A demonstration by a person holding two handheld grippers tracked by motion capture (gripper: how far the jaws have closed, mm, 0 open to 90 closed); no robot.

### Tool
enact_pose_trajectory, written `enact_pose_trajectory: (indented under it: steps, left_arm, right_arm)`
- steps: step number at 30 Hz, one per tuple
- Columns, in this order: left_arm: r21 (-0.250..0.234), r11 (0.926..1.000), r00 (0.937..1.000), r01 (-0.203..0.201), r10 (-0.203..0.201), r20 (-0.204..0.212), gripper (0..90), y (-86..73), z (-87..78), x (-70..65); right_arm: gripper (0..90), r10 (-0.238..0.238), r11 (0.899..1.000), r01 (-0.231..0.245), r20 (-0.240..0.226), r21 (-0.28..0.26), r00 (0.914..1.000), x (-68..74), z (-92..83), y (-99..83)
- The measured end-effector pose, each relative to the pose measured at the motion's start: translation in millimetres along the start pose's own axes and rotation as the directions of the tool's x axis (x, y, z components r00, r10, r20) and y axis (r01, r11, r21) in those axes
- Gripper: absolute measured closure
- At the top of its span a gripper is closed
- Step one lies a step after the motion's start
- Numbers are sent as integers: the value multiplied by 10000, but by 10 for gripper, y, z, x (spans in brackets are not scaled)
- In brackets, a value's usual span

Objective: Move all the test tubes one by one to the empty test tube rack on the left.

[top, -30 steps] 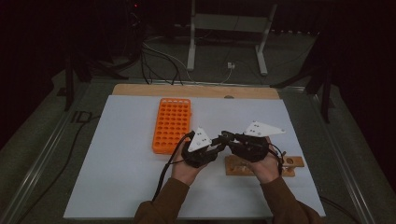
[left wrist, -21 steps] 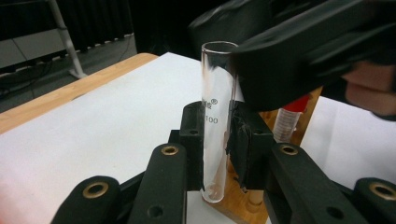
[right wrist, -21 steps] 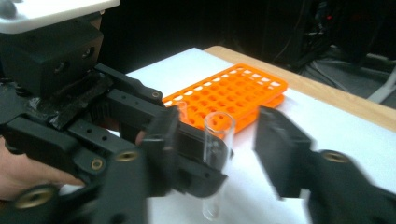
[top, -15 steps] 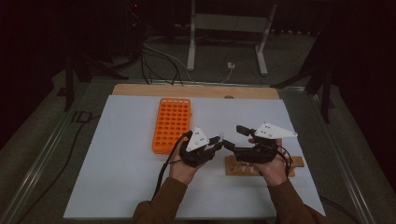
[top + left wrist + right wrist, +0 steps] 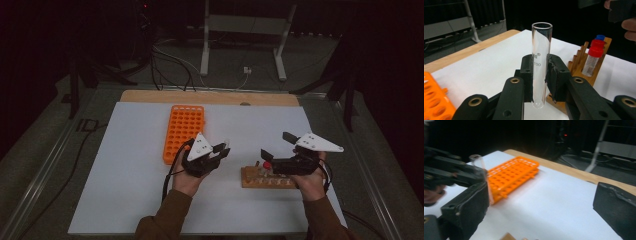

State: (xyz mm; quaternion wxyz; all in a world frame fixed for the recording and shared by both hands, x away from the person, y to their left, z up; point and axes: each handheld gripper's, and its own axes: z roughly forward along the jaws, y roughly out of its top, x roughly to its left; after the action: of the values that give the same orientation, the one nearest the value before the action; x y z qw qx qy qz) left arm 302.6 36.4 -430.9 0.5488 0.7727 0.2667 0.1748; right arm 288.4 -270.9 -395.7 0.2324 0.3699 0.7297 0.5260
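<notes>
Left gripper view: glass tube (image 5: 541,60) upright between jaws

The high view looks forward and down from above the person's side, taking in the whole white table (image 5: 125,150) from some way off. The left gripper view sits close and low, facing the wooden rack (image 5: 584,62) at right of frame. The right gripper view, equally low, faces the orange rack (image 5: 511,176) at centre left, which the high view shares.
</notes>
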Motion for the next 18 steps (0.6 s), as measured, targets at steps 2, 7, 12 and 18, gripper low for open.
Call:
enact_pose_trajectory:
  steps: [2, 7, 12, 18]
  left_arm:
    - [-16, 10000, 10000, 9, -9, -69, 763, -9, -30, 25]
    - [-39, 10000, 9997, 52, -53, -236, 763, -32, -100, 86]
    - [-105, 9999, 9991, 91, -96, -412, 763, -45, -162, 140]
    - [-156, 9998, 9979, 137, -147, -638, 763, -66, -238, 204]
  right_arm:
    - [2, 120, 9999, -120, 153, -36, 9998, -51, -48, -21]
    - [2, 161, 9998, -156, 584, -93, 9982, -152, -168, -71]
    - [2, 70, 10000, -64, 1009, -64, 9949, -220, -276, -127]
    - [2, 171, 9998, -166, 1378, -51, 9903, -305, -378, -191]
